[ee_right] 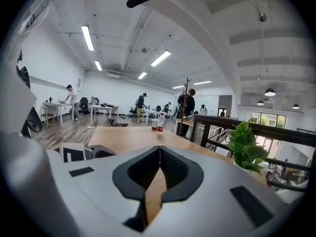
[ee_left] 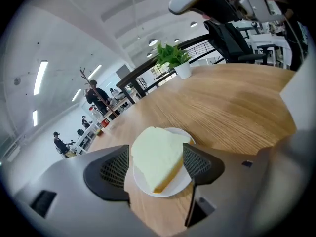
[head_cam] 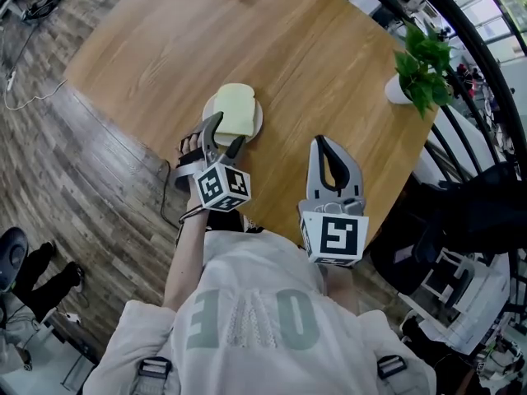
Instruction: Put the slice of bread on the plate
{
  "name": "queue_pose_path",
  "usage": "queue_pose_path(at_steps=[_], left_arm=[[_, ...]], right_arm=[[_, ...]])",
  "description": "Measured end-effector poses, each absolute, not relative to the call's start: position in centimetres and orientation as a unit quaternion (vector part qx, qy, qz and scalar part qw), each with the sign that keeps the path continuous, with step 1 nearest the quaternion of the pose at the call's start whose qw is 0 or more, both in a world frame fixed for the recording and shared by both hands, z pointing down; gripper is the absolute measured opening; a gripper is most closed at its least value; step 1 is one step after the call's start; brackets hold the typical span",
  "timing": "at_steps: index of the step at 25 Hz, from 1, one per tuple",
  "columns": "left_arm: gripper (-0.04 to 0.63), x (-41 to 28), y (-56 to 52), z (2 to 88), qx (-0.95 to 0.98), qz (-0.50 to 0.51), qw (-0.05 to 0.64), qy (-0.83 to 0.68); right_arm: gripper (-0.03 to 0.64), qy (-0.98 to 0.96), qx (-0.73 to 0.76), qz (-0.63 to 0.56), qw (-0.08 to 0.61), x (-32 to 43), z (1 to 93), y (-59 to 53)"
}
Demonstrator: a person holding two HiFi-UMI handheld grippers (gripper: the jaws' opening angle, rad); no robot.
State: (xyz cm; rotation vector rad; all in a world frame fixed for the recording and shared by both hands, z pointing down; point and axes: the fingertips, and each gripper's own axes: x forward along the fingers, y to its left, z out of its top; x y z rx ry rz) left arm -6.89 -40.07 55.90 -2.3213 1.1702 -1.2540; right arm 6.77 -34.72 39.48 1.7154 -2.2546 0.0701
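A pale slice of bread [head_cam: 237, 109] lies flat on a small white plate [head_cam: 258, 122] near the round wooden table's [head_cam: 165, 48] front edge. My left gripper [head_cam: 230, 127] hangs just behind the plate and points down at it. In the left gripper view the bread [ee_left: 155, 157] rests on the plate [ee_left: 173, 189] between the gripper's [ee_left: 157, 152] spread jaws, whose pads stand beside its edges without pressing. My right gripper [head_cam: 319, 142] hovers over the table to the right, shut with nothing in it; in its own view the tips [ee_right: 159, 149] meet.
A potted green plant [head_cam: 422, 68] in a white pot stands at the table's far right edge, beside a dark railing [head_cam: 461, 39]. Wooden floor [head_cam: 74, 163] lies to the left. People and desks fill the office in the background of the gripper views.
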Motion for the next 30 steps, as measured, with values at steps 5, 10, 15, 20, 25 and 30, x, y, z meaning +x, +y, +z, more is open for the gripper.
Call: queue_pose_path(at_steps=[5, 10, 15, 20, 25, 30], left_arm=[[0.343, -7.4, -40.7, 52.2, -0.804, -0.389, 0.124, 0.432], [0.345, -8.5, -41.6, 42.5, -0.833, -0.241, 0.088, 0.490], [0.344, -11.6, -40.4, 30.2, -0.833, 0.001, 0.064, 0.549], [0.338, -14.4, -37.8, 24.6, -0.804, 0.117, 0.073, 0.578], [0.207, -15.2, -35.5, 23.0, -0.783, 0.113, 0.135, 0.597], [0.008, -17.0, -33.5, 21.1, -0.741, 0.132, 0.177, 0.635]], right_arm=[[0.018, -0.770, 0.620, 0.016, 0.149, 8.8, 38.7, -34.7], [0.018, -0.763, 0.633, 0.001, 0.136, 9.6, 37.4, -34.6], [0.018, -0.770, 0.627, -0.012, 0.116, 8.7, 35.9, -34.6], [0.018, -0.795, 0.603, -0.024, 0.064, 6.4, 32.8, -35.3], [0.018, -0.816, 0.578, -0.013, -0.018, 4.3, 29.7, -35.4], [0.018, -0.820, 0.567, 0.020, -0.070, 3.2, 28.8, -34.7]])
